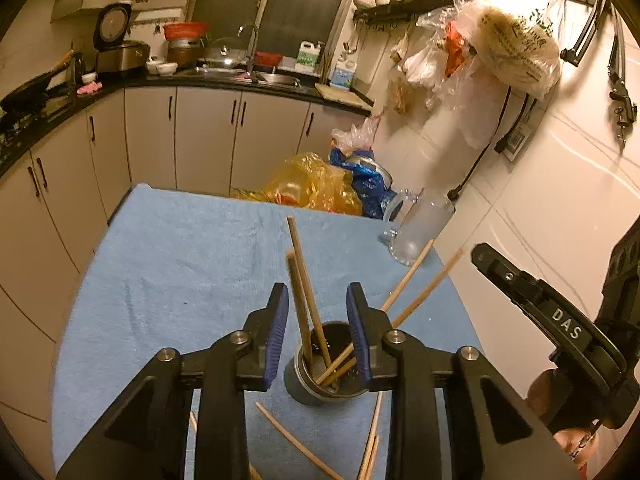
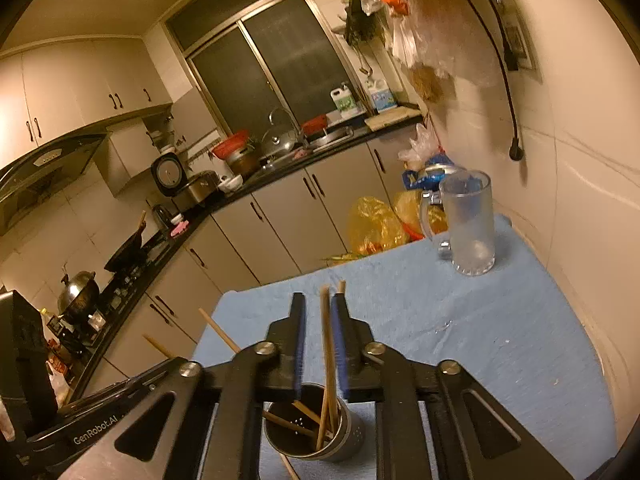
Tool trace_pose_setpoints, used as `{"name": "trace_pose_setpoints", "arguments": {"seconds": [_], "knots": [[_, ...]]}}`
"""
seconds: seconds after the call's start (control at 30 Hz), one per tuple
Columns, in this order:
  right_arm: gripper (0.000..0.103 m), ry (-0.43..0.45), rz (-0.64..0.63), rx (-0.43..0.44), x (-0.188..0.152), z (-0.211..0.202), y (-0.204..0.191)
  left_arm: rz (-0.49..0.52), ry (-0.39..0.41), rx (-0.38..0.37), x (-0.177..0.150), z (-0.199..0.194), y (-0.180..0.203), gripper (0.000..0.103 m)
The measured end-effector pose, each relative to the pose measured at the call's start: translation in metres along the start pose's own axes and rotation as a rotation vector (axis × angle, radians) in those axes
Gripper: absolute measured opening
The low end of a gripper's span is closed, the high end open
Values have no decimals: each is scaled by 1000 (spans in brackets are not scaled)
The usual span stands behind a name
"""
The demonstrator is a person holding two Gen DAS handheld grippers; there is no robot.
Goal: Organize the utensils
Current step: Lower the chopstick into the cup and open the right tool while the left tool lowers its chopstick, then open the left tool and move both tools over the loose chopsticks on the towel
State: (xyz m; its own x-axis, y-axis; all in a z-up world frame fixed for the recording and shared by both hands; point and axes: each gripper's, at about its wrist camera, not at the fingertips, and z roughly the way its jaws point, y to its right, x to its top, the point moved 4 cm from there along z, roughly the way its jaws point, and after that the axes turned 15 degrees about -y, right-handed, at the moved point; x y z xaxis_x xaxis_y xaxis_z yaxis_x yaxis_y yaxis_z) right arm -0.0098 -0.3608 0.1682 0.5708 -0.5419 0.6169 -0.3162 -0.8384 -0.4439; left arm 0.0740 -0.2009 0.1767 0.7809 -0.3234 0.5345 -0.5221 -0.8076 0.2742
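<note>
A perforated metal utensil cup [image 1: 326, 372] stands upright on a blue towel [image 1: 192, 280] that covers the table, and both grippers hang over its mouth. Seen from the left wrist, four wooden chopsticks sit in the cup: two chopsticks [image 1: 302, 288] lean together toward twelve o'clock and rise between the blue pads of the left gripper [image 1: 318, 300], whose jaws are spread with clear space on either side of the sticks, pinching nothing. The other pair [image 1: 416, 284] leans out toward two o'clock, passing behind the right-hand pad. Loose chopsticks [image 1: 288, 436] lie flat on the towel at six o'clock of the cup; at least three show, partly hidden under the gripper frame, so the full count cannot be told. From the right wrist, the right gripper [image 2: 320, 312] has its jaws a little apart, with one upright chopstick [image 2: 328, 344] standing in the narrow gap; whether the pads press on it cannot be told. A second stick tip [image 2: 341, 286] peeks just behind the right-hand pad, and two more tips [image 2: 218, 330] point toward ten o'clock. One frosted glass mug [image 2: 466, 224] stands at one o'clock on the towel, well apart from the cup. Yellow plastic bags [image 2: 376, 224] lie past the table's far edge.
</note>
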Motion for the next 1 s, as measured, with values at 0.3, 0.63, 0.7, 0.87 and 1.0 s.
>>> {"name": "trace_pose_setpoints", "arguments": {"seconds": [0.3,0.63,0.7,0.87,1.0], "knots": [[18,10,26,37,-28,-45,16,2,56,23,-33,-43,-11,29],[18,-169,62,60,-138,-36,52,-63,-39,80,-136,-35,-67,30],[18,-214,68,51,-159,-25,59,-110,-94,75,-152,-21,-84,30],[18,-309,138,50,-194,-2,81,-188,-237,78,-174,17,-109,30],[18,-318,141,38,-197,-1,87,-219,-308,69,-179,42,-115,30]]}}
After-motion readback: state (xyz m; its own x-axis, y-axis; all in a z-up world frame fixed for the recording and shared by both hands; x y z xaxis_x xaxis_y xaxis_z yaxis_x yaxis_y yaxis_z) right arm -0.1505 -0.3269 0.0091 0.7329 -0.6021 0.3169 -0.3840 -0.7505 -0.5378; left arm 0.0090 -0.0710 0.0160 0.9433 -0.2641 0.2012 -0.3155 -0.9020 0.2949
